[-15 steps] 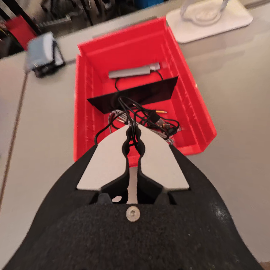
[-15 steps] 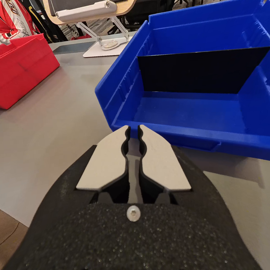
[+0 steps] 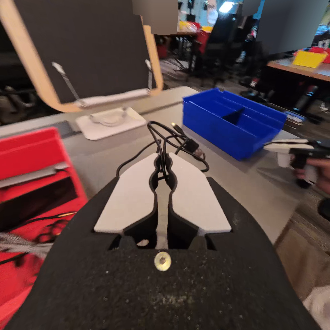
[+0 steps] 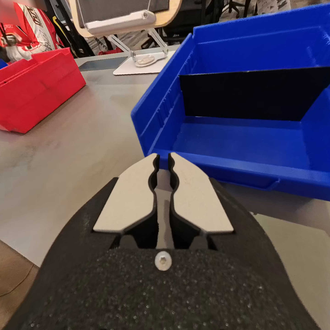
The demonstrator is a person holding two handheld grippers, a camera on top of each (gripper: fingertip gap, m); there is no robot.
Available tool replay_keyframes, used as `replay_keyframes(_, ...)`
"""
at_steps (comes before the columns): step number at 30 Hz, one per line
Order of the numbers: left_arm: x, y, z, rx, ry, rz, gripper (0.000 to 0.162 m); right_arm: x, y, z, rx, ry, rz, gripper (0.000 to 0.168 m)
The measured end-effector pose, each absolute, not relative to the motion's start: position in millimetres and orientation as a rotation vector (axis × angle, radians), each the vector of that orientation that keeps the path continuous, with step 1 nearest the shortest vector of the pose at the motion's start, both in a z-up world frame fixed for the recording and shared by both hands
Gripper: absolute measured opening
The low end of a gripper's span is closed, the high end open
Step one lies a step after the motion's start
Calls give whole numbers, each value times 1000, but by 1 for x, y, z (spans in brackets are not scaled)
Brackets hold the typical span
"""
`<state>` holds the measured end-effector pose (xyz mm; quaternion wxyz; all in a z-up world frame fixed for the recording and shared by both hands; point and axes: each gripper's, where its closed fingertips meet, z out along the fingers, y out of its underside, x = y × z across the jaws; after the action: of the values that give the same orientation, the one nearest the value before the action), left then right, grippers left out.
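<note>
hidden: red bin (image 3: 32, 160) is blurry and cut off at the left, so its leftover cables are hard to make out
count: two bins, one red, one blue bin (image 3: 230, 125), each with a dark divider
left gripper (image 3: 162, 155): clamped on a tangled black cable (image 3: 171, 141), held up between the bins
right gripper (image 4: 162, 155): nearly closed, nothing in it, just before the blue bin's front wall
around: white stand (image 3: 110, 123) behind the cable
</note>
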<state>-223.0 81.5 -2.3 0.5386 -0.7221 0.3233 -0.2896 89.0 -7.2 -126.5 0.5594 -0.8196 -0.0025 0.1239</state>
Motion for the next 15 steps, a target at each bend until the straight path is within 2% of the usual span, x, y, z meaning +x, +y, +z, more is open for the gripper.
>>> replay_keyframes(7, -147, 51, -121, -1989, 754, -783, 5, 70, -7, -118, -1893, -109, 265, 8)
replay_keyframes(13, -137, 37, -165, -2114, 875, -610, 6, 60, -9, -121, -1910, -158, 248, 8)
replay_keyframes(14, -134, 33, -165, -2109, 889, -636, 8, 59, -9, -122, -1913, -159, 251, 8)
replay_keyframes(15, -132, 27, -165, -2109, 912, -658, 20, 59, -9, -122, -1915, -159, 253, 8)
